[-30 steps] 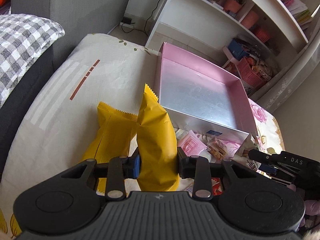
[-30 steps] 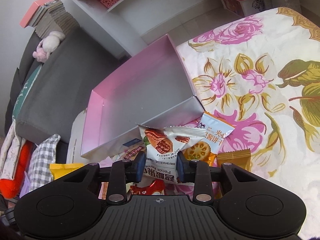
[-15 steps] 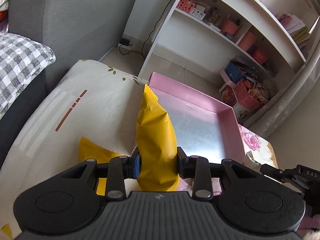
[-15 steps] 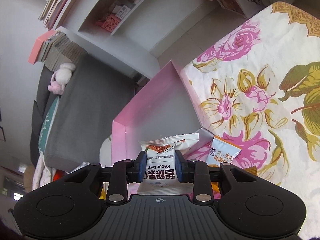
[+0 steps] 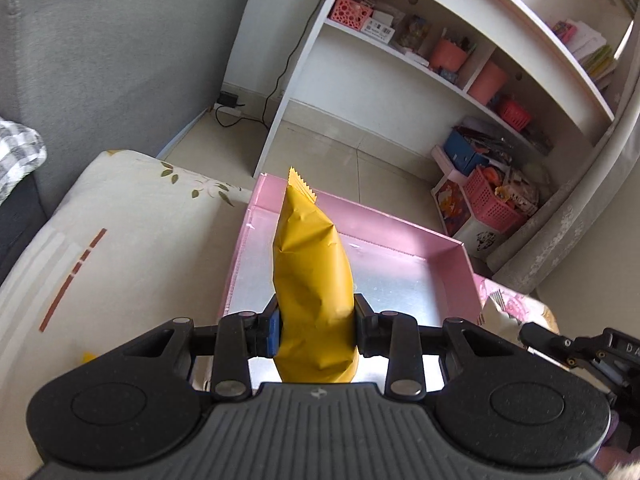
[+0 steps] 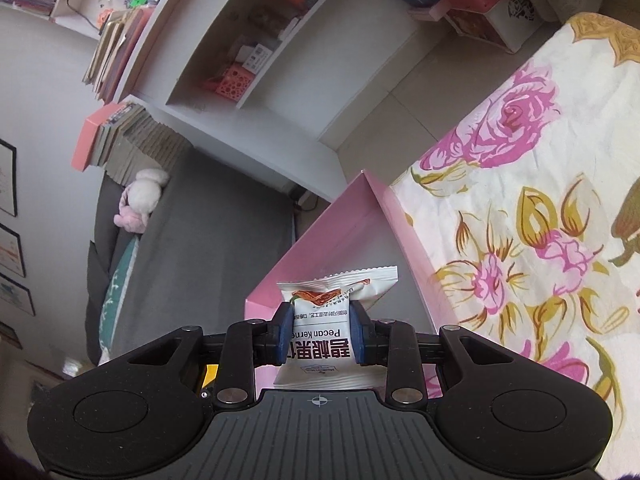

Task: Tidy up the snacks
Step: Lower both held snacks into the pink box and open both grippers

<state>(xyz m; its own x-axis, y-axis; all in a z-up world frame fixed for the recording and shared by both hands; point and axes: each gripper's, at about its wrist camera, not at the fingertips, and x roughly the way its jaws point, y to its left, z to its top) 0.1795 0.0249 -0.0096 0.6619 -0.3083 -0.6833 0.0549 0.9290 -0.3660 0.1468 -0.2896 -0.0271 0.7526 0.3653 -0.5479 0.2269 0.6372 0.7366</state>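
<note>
Both wrist views angled down, close over shared pink box [image 5: 460, 256] [image 6: 320, 240]

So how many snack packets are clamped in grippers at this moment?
2. A yellow packet in the left gripper and a white pecan packet in the right gripper, both over the pink box. Others may lie hidden below.

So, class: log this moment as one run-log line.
left claw: shut on yellow snack pack | right claw: shut on pecan kernel packet | pink box: empty

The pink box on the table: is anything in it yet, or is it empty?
Empty as far as visible: the pink box shows only bare silver floor. The yellow snack packet hides a strip of it, and its near edge sits behind the gripper.
</note>
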